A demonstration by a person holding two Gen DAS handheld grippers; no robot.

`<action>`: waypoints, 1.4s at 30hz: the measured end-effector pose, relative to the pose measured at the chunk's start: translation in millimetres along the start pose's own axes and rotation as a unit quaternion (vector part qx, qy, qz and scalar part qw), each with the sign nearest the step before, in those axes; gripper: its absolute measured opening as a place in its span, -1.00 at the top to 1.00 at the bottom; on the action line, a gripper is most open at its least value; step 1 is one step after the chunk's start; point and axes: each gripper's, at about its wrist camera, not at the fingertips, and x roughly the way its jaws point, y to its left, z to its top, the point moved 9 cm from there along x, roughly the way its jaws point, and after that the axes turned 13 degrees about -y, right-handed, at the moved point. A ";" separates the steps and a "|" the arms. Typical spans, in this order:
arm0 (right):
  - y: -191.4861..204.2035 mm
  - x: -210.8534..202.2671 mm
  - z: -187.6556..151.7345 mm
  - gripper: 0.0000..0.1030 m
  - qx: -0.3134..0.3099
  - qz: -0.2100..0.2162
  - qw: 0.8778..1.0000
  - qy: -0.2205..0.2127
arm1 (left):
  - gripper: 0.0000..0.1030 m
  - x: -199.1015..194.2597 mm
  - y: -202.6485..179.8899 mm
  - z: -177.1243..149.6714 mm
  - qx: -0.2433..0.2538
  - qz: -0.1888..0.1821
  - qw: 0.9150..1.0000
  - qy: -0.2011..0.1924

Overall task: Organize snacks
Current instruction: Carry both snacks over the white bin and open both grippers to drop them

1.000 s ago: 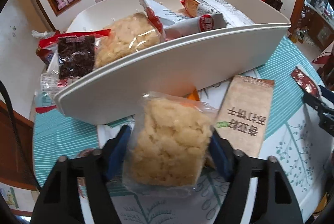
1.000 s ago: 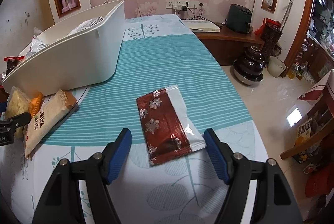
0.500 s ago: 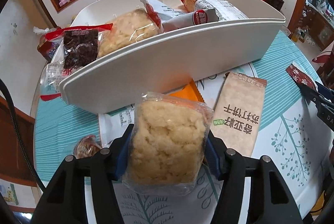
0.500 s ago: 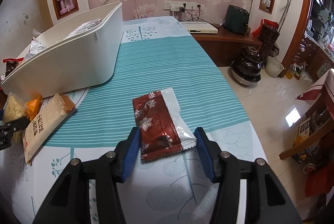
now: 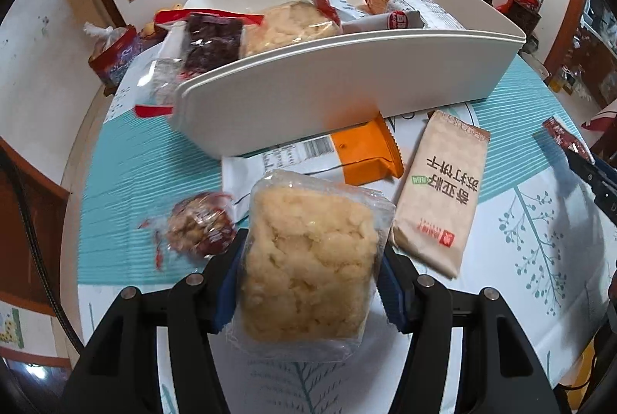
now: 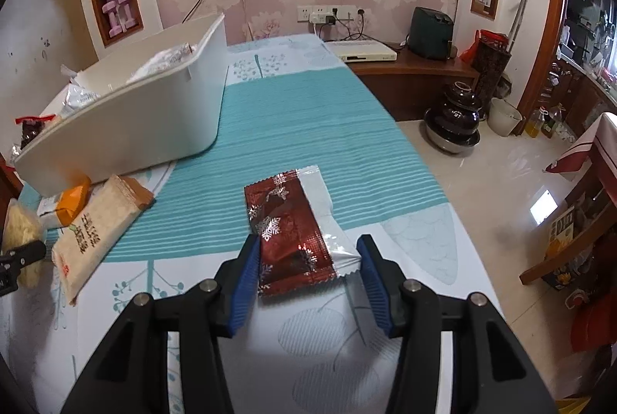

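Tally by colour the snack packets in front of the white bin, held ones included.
Pale yellow cake, in left gripper: 1
Beige cracker pack: 1
Orange-and-white pack: 1
Red foil packet, in right gripper: 1
Red-wrapped round sweet: 1
Total: 5

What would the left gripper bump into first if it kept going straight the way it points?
Probably the orange and white flat packet on the table, then the white plastic bin's wall. The left gripper holds a clear-wrapped pale crumbly cake; depth is unclear.

Clear-wrapped crumbly cake (image 5: 308,267) between hand-held gripper (image 5: 308,283) pads
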 end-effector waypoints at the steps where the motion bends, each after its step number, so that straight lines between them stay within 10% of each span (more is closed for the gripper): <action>1: -0.2 -4.2 2.9 0.02 0.001 0.001 1.000 -0.005 | -0.15 -3.9 2.6 -0.1 -0.003 0.001 1.000 0.000; 29: 49.7 -39.1 99.7 0.02 -0.036 0.058 0.990 -0.120 | -0.15 -54.6 12.7 97.9 -0.081 -0.034 0.994 -0.067; 42: 88.1 1.9 127.2 0.02 -0.055 0.074 0.985 -0.147 | -0.15 -10.1 3.7 167.7 -0.136 -0.105 0.971 -0.166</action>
